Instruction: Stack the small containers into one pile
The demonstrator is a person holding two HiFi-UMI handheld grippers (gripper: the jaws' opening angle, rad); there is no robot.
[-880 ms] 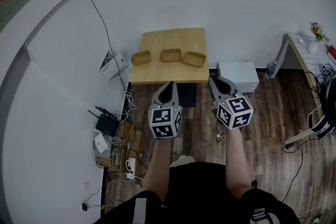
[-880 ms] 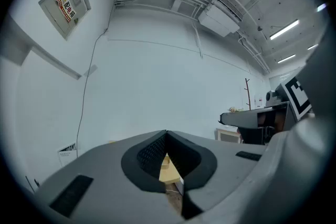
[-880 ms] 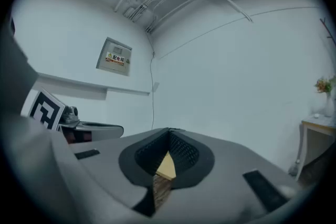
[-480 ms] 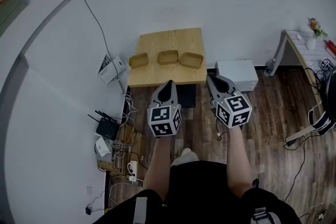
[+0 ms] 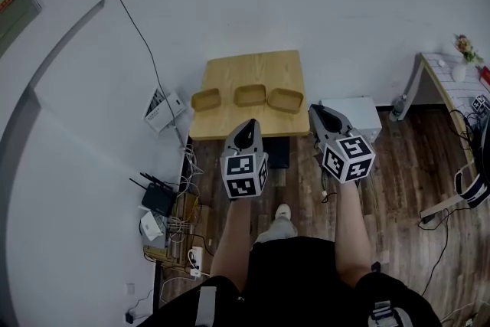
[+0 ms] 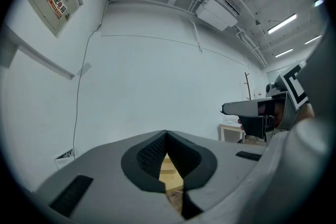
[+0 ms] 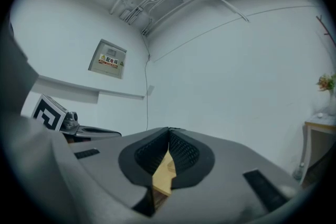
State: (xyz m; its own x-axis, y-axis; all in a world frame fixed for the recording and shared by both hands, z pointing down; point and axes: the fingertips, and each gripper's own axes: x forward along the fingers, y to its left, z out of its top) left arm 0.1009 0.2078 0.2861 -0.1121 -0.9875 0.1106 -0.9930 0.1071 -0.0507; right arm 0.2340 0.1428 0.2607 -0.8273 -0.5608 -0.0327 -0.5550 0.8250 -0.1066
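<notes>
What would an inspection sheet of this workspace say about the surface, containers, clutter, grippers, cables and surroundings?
Surface: small light wooden table against the white wall.
Job's things: three shallow tan containers, left, middle and right, side by side near the table's front edge, none stacked.
Clutter: black router on the floor left of the table.
Grippers: left gripper and right gripper both shut, empty, short of the table.
Cables: black cable up the wall; tangle of cables on the floor.
Surroundings: dark wooden floor, white cabinet right of the table.

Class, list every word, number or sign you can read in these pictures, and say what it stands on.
Wall panel label: red characters beside a yellow mark, too blurred to read.
White box by the wall: print too small to read.
Marker cubes: square patterns only, no words.
</notes>
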